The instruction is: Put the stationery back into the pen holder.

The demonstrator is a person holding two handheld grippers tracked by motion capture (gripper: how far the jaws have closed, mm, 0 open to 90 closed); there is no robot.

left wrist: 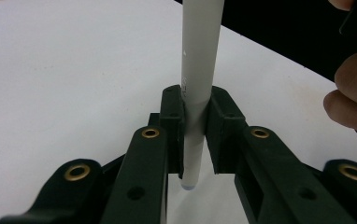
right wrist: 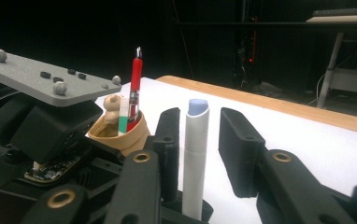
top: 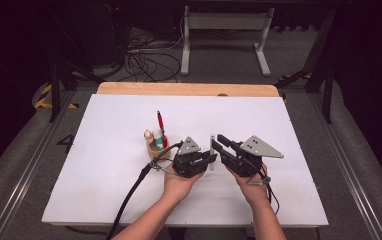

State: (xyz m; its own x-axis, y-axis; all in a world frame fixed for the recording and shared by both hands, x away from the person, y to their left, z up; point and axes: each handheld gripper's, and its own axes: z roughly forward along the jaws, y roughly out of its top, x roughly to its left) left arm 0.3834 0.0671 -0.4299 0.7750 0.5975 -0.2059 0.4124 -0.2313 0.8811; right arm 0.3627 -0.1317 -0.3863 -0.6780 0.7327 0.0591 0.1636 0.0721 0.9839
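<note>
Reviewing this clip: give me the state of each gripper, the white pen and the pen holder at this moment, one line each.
Left gripper: shut on the white pen, pads pressing its barrel.
Right gripper: open, jaws either side of the pen with a gap showing on one side.
White pen: upright, capped at the top, held above the table.
Pen holder: upright on the white table, holding a red pen and other items.

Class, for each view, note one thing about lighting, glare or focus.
High view: the white table is evenly lit, the surroundings dark. Left gripper view: the white pen is sharp, the near jaws slightly soft. Right gripper view: black background, with the pen holder dimmer than the pen.
</note>
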